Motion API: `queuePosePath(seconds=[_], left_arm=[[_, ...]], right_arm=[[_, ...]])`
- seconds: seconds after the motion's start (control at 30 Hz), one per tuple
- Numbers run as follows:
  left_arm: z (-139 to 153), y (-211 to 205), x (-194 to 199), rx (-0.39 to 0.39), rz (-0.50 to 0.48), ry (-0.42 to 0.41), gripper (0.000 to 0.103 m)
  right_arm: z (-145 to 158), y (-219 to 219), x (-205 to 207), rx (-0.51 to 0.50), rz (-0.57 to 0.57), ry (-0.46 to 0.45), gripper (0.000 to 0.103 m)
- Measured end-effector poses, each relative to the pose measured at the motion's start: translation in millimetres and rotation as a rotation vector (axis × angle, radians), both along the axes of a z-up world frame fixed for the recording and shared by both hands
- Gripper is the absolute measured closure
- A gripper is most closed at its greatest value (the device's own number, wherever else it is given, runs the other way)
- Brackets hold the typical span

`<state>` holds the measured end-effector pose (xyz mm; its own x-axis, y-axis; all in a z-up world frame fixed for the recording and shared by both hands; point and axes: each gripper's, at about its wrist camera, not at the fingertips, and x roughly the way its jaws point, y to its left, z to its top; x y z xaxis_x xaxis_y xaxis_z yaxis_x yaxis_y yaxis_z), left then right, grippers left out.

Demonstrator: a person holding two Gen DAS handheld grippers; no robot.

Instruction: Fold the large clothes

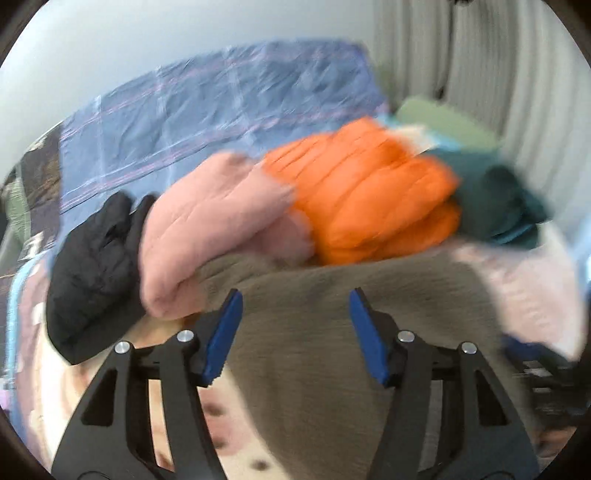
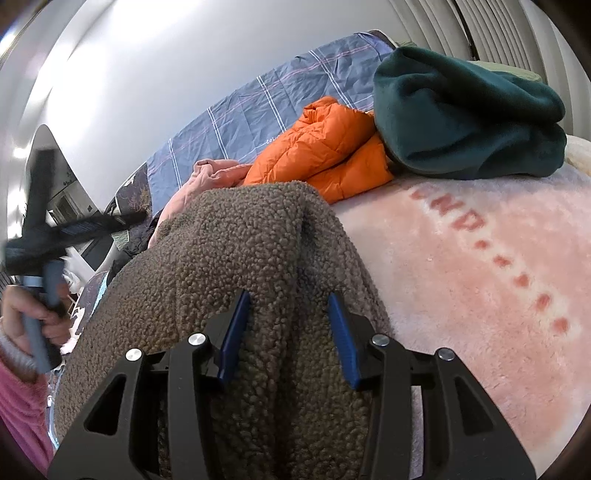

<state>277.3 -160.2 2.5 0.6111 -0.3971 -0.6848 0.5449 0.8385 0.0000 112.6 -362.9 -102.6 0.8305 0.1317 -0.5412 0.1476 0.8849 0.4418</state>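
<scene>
Right wrist: bumpy brown fleece garment [image 2: 236, 258] heaped on pink blanket [image 2: 480, 295].

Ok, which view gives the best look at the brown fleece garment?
The right wrist view: the brown fleece garment is sharp there, its curly pile and a raised fold plain between the open right gripper. The left wrist view shows it only motion-blurred, a flat grey-brown mass between the open left gripper.

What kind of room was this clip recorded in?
Most likely a bedroom: clothes are piled on a bed. A fluffy pink blanket with red lettering and a blue plaid sheet cover it, pleated pale curtains hang behind, and a brown fleece garment lies under both open grippers.
</scene>
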Motion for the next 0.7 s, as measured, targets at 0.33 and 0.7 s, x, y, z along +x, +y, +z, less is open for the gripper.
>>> queuePosePath(seconds=[0.33,0.7], left_arm=[[-68.6,-64.2,-26.4,0.219,-0.128,0.000,0.036],[-71.7,-61.4,-35.5,0.212,-0.108,-0.040,0.036]], right_arm=[[2.4,-6.5,-5.0,0.043,0.018,0.032,0.054],[-19.2,-48.9,-88.7,0.291,-0.022,0.072,0.030]])
